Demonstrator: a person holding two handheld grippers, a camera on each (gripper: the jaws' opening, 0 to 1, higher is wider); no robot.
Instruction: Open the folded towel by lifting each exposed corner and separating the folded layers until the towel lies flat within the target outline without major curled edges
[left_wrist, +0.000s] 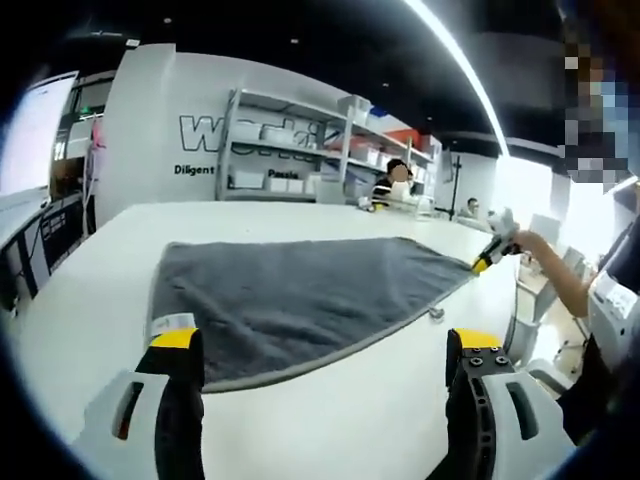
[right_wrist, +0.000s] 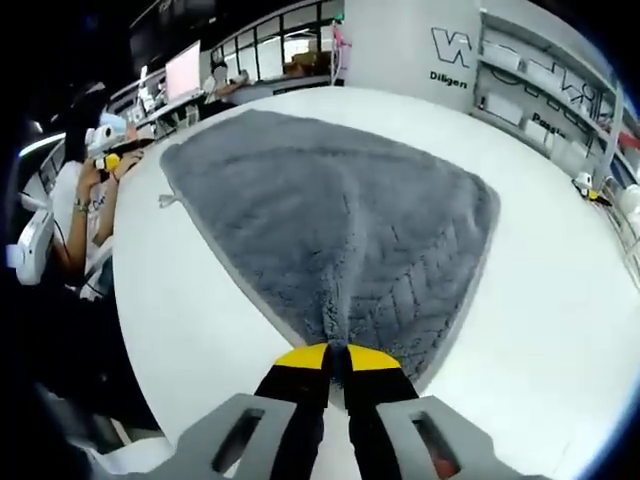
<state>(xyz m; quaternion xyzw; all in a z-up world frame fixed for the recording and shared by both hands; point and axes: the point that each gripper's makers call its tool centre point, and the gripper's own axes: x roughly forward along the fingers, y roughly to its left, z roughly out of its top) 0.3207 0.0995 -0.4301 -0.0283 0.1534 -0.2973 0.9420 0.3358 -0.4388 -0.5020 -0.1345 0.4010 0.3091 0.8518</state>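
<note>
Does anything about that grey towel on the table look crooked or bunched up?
Yes. The towel is not lying flat: the right gripper pinches one corner, and creases fan out from that pinch across the cloth. On the white table it tapers to a point at the pinched end. The left gripper is open.

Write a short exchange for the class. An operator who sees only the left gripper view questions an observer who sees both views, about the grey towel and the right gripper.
Operator: The right gripper is at the far corner of the towel. Is it gripping?
Observer: Yes. In the right gripper view its jaws are shut on that corner.
Operator: Does the towel lie flat there?
Observer: No. A raised crease runs from the pinched corner toward the towel's middle.
</note>
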